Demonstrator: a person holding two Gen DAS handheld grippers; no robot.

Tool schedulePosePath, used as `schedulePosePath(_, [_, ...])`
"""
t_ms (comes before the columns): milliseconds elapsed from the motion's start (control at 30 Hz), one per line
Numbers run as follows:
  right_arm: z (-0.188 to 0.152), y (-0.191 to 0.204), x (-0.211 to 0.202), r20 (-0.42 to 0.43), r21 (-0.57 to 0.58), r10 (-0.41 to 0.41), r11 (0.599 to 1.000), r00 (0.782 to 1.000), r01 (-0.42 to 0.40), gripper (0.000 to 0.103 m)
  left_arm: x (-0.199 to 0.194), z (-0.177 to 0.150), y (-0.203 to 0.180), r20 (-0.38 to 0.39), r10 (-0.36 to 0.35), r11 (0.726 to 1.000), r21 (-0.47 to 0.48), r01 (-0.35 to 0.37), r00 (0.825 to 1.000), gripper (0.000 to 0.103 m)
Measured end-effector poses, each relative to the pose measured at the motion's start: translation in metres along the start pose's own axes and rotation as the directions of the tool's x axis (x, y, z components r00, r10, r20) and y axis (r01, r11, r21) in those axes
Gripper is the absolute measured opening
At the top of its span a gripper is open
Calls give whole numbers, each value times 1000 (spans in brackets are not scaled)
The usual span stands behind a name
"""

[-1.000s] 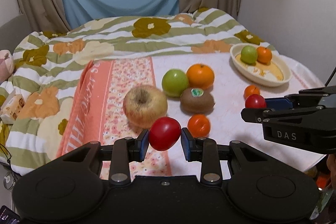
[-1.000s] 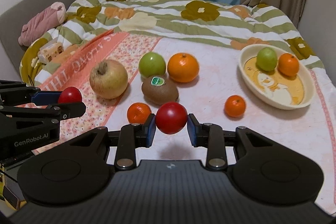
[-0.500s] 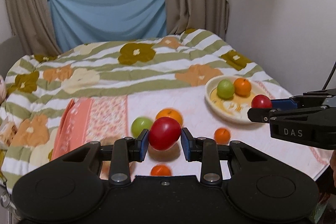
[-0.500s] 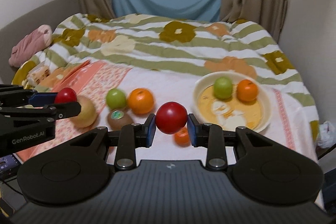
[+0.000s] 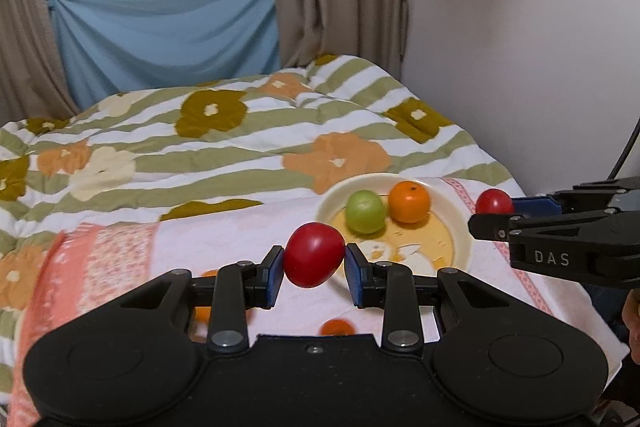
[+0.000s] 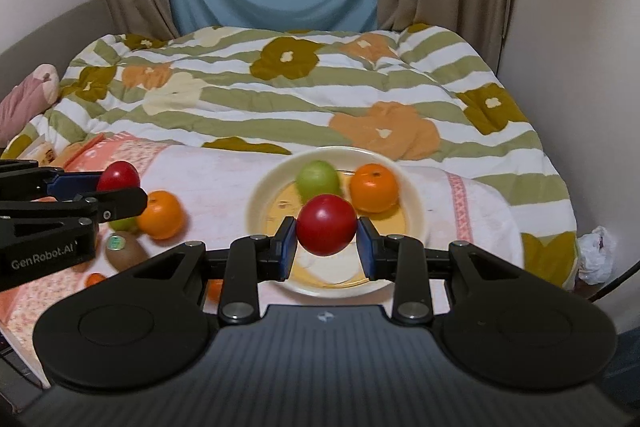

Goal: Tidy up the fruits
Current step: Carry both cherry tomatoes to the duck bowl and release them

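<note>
While you hold both tools above the bed (image 6: 320, 99), each one is clamped on a red fruit. Your left gripper (image 5: 314, 269) has its blue-padded fingers (image 5: 273, 273) pressed against either side of an egg-shaped red fruit (image 5: 314, 254), lifted clear of the cloth and just short of the cream plate (image 5: 460, 227). Your right gripper (image 6: 327, 247) pinches a rounder red fruit (image 6: 327, 223) in the same way, and in the right wrist view that fruit hangs in front of the plate's middle.

On the plate lie a green apple (image 5: 365, 211) and an orange (image 5: 409, 202), side by side toward its far rim and close together; whether they touch is unclear.

Off to your left on the pink-patterned cloth (image 6: 224, 183) sit the remaining pieces: a large orange (image 6: 162, 215), a kiwi with a green sticker (image 6: 125, 251) just in front of it, and a green fruit (image 6: 122, 225) mostly hidden behind your left gripper. Two small orange fruits (image 5: 337, 327) peek out beside the tool bodies, too blurred to name with certainty.

A striped floral quilt (image 6: 304, 79) covers the bed beyond the cloth.
</note>
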State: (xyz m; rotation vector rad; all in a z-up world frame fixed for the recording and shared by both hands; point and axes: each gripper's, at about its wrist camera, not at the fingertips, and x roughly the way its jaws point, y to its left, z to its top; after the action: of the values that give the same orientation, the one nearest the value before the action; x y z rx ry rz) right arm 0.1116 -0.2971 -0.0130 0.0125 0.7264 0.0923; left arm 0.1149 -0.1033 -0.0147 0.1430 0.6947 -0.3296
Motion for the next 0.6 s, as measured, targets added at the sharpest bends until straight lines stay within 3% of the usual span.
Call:
schedulePosePath(300, [6, -65, 47, -47, -6, 12, 1000, 999, -12, 47, 72, 12, -51, -68, -31, 999, 32, 33, 997, 36])
schedulePosePath(600, [7, -94, 90, -92, -16, 46, 999, 995, -48, 47, 135, 15, -80, -136, -27, 998, 59, 35, 990, 36])
